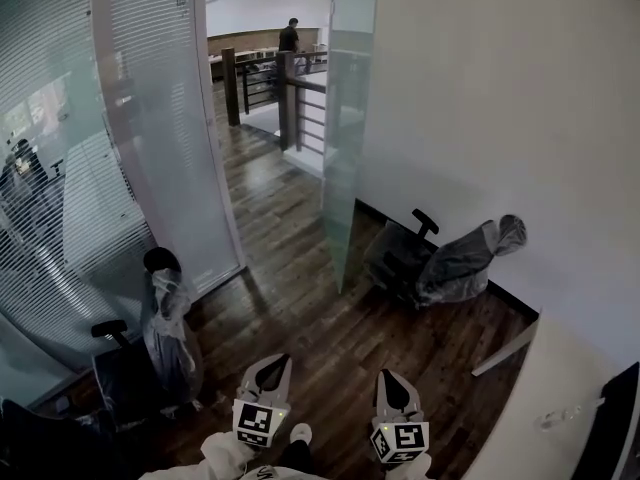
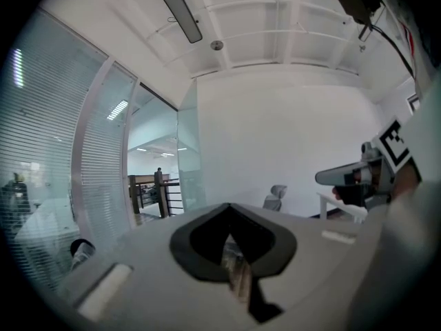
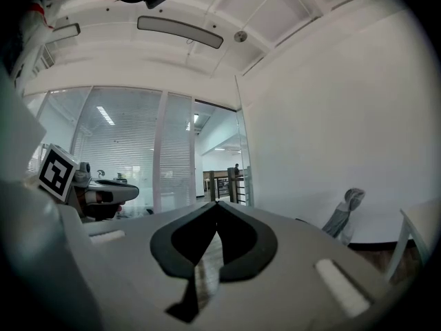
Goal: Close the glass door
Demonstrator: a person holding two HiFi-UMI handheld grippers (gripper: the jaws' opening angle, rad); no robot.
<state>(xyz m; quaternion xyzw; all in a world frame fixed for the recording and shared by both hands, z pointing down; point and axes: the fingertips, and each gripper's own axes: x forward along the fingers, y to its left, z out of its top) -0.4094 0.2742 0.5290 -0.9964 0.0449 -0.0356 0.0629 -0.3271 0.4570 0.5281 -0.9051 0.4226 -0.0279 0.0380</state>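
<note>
Left gripper (image 1: 272, 368), right gripper (image 1: 392, 383) shut, empty; glass door (image 1: 345, 148) open.

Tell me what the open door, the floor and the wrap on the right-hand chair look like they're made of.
Door: glass, pale green and translucent, with a frosted look.
Floor: dark wood planks or wood-look laminate, with visible plank seams and a slight sheen.
Chair wrap: probably thin grey plastic film, crinkled and shiny.
</note>
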